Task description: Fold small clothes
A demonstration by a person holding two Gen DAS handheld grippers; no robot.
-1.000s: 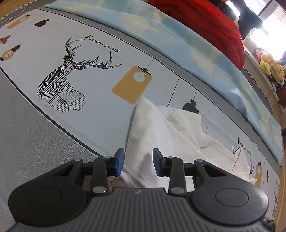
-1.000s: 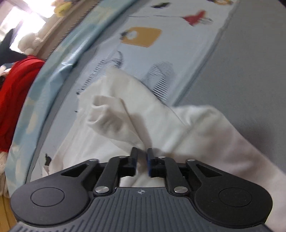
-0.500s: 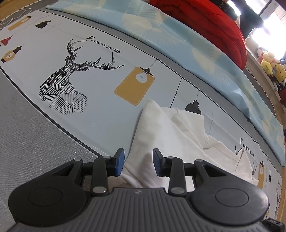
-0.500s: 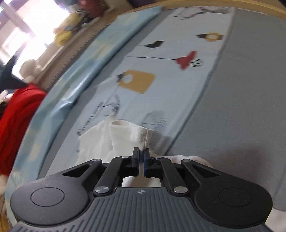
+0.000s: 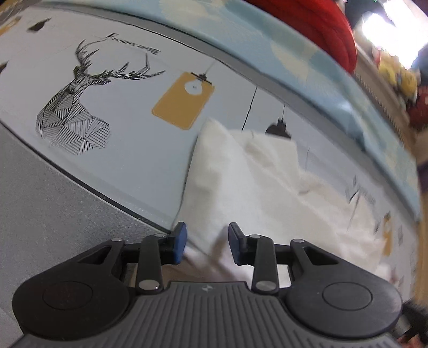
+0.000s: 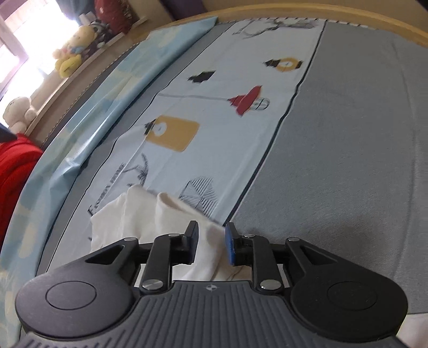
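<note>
Left wrist view
- Left gripper (image 5: 206,245): jaws stand apart, blue pads (image 5: 179,239) clear of the cloth; nothing is pinched between them, whatever else might suggest a closed grip.
- White garment (image 5: 240,176): lies crumpled on the printed sheet (image 5: 128,150), its near edge running between and under the fingertips, a folded peak rising just beyond them.
- Sheet print: a line-drawn deer head (image 5: 77,107) to the left, a mustard lamp tag (image 5: 183,100) just beside the garment's peak.
- Far side: pale blue blanket (image 5: 307,61), red quilt (image 5: 315,24) beyond it.

Right wrist view
- Right gripper (image 6: 211,245): jaws have just been opening; they stand parted with a fold of the white garment (image 6: 139,214) between them, pads not pressing it.
- Garment position: bunched at the sheet's near end, beside the grey bedcover (image 6: 347,160).
- Shelf: a yellow plush toy (image 6: 71,50) and a white one (image 6: 18,112).
</note>
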